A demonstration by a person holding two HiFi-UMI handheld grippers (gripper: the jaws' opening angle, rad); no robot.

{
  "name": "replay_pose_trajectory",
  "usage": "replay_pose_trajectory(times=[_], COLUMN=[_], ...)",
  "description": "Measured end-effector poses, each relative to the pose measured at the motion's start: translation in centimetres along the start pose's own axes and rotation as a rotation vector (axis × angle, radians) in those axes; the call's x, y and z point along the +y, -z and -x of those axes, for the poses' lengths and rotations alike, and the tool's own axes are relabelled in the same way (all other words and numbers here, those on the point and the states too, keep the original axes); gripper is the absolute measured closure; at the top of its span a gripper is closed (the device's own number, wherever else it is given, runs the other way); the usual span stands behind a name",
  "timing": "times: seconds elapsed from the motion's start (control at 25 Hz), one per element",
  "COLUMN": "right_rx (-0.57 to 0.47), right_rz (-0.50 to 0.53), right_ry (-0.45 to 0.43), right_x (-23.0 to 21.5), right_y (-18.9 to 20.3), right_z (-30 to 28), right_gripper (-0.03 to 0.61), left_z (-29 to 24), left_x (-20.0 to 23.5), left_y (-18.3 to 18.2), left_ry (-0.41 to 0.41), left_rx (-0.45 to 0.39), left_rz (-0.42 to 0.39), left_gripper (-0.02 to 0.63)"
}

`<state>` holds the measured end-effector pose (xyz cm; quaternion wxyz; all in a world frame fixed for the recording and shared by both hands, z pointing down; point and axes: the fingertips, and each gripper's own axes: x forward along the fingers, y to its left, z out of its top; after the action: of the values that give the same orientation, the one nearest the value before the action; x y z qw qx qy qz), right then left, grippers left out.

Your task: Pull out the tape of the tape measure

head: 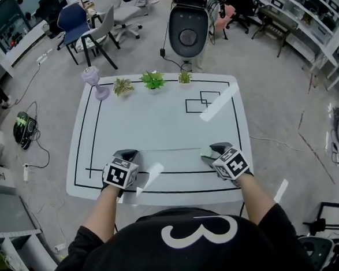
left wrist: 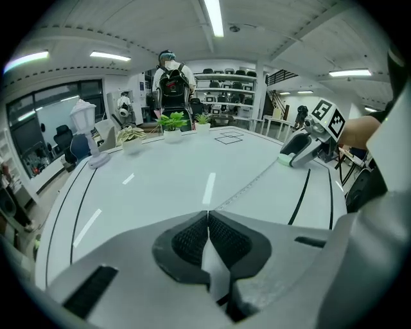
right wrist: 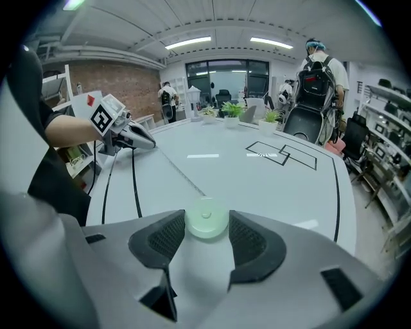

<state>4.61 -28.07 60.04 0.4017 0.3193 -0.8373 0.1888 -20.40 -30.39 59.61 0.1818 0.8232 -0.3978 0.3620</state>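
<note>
Pale-green and round, the tape measure (right wrist: 206, 223) is gripped between the part-open jaws of the right gripper (head: 215, 151), near the front edge of the white desk (head: 157, 121). Its tape (left wrist: 245, 187) is stretched across to the left gripper (head: 126, 155), whose jaws are closed tight on the tape's end.
</note>
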Motion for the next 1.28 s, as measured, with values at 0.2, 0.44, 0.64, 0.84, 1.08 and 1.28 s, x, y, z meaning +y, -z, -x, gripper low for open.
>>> replay_pose_trajectory(times=[0.2, 0.44, 0.64, 0.84, 1.08, 1.28], right_rx=[0.003, -0.035, -0.087, -0.18, -0.389, -0.56], right_rz=[0.003, -0.019, -0.106, -0.171, -0.212, -0.204], right_ry=[0.0, -0.052, -0.064, -0.083, -0.117, -0.163], right_x=[-0.1, 0.3, 0.0, 0.0, 1.8, 3.9], right_y=[0.0, 0.0, -0.1, -1.8, -6.5, -9.6], right_z=[-0.2, 0.0, 1.1, 4.0, 9.8, 14.5], right_gripper=[0.36, 0.357, 0.339, 0.339, 0.37, 0.575], left_z=[-0.7, -0.6, 0.3, 2.6, 7.0, 11.0], left_x=[0.4, 0.6, 0.5, -0.9, -4.5, -10.7], left_y=[0.4, 0.4, 0.1, -1.6, -6.3, -12.0], left_ry=[-0.016, -0.013, 0.016, 0.067, 0.143, 0.275], left_rx=[0.018, 0.026, -0.006, -0.086, -0.242, -0.431], left_rz=[-0.015, 0.0, 0.103, 0.176, 0.143, 0.154], left_gripper=[0.601, 0.55, 0.447, 0.402, 0.415, 0.512])
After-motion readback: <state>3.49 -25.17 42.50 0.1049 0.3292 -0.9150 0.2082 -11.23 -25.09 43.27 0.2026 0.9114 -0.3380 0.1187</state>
